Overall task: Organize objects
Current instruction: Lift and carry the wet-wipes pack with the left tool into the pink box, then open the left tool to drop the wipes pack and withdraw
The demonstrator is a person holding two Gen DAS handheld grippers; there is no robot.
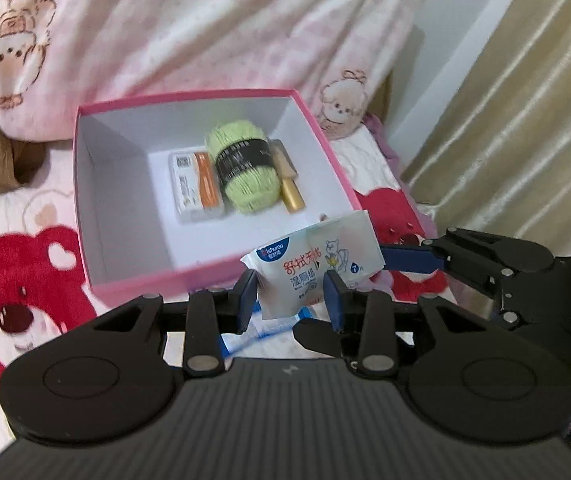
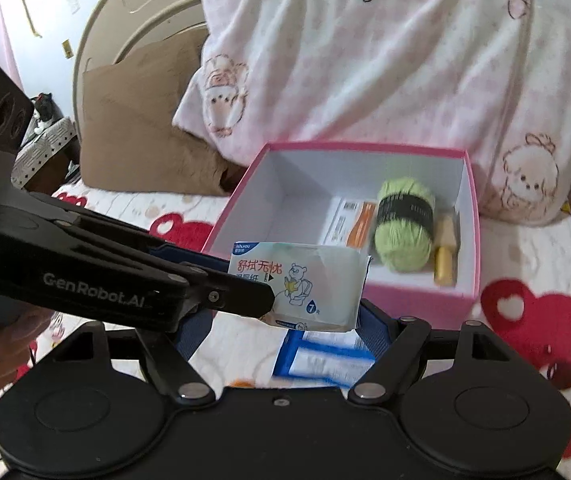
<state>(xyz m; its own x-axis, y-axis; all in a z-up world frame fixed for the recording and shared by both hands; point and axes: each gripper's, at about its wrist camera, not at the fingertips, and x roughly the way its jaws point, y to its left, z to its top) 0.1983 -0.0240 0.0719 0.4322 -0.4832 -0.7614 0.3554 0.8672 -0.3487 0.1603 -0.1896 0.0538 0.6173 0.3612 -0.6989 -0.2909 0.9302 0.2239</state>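
A white wet-wipes packet [image 1: 313, 266] with a cartoon bear is held above the bed, just in front of the pink box [image 1: 141, 284]. My left gripper [image 1: 291, 300] is shut on the packet's lower end. My right gripper [image 2: 281, 312] also closes on the packet [image 2: 305, 280] from its sides; its left finger is hidden behind the left gripper. The box [image 2: 421, 300] holds a green yarn ball [image 1: 245, 168], a white-and-orange carton [image 1: 195, 182] and a gold tube [image 1: 291, 192].
A blue-and-white packet [image 2: 325, 360] lies on the red-bear bedsheet [image 1: 25, 300] under the grippers. A pink cartoon blanket [image 1: 189, 28] is heaped behind the box. A brown pillow [image 2: 141, 128] is at the left, curtains [image 1: 525, 100] at the right.
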